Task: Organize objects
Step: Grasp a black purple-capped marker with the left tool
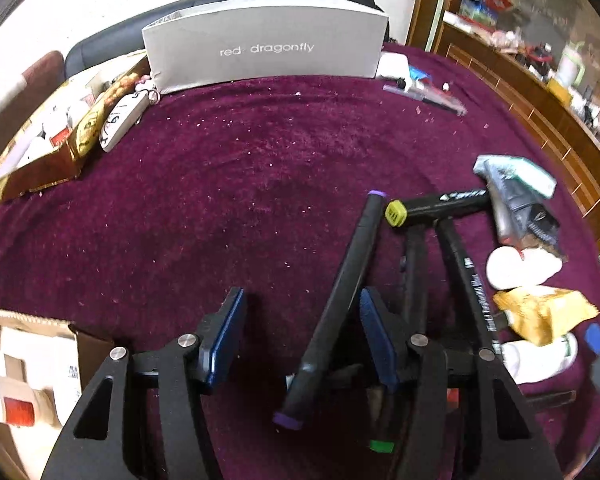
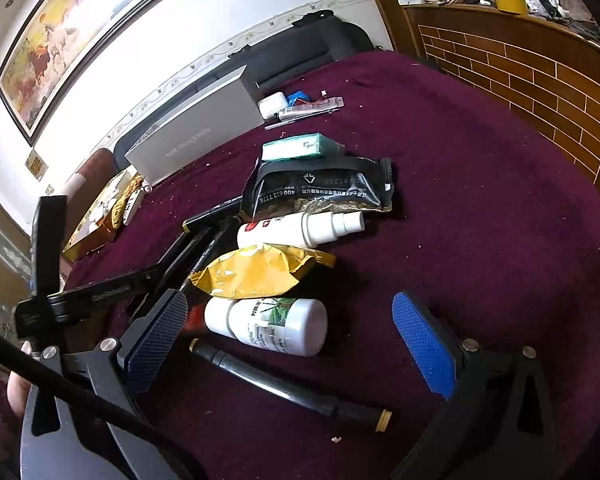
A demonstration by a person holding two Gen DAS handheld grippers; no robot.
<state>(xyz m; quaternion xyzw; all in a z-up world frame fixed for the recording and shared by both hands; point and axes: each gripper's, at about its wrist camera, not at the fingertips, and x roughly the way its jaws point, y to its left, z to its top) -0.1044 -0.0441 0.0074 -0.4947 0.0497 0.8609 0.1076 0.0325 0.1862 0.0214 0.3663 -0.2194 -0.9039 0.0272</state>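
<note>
Purple-capped black marker pen (image 1: 340, 300) lies slanted between the left tool's (image 1: 300, 336) blue pads, resting against the right pad (image 1: 374, 336); the left pad is clear of it, jaws wide apart, nothing clamped. Right tool (image 2: 300, 344) is spread wide too, holding nothing, with a white plastic bottle with green label (image 2: 276, 326) and a black marker with yellow end (image 2: 292, 390) lying between its pads on the maroon velvet surface (image 2: 480, 208). Grey shoebox (image 1: 264, 46) stands at the far edge.
</note>
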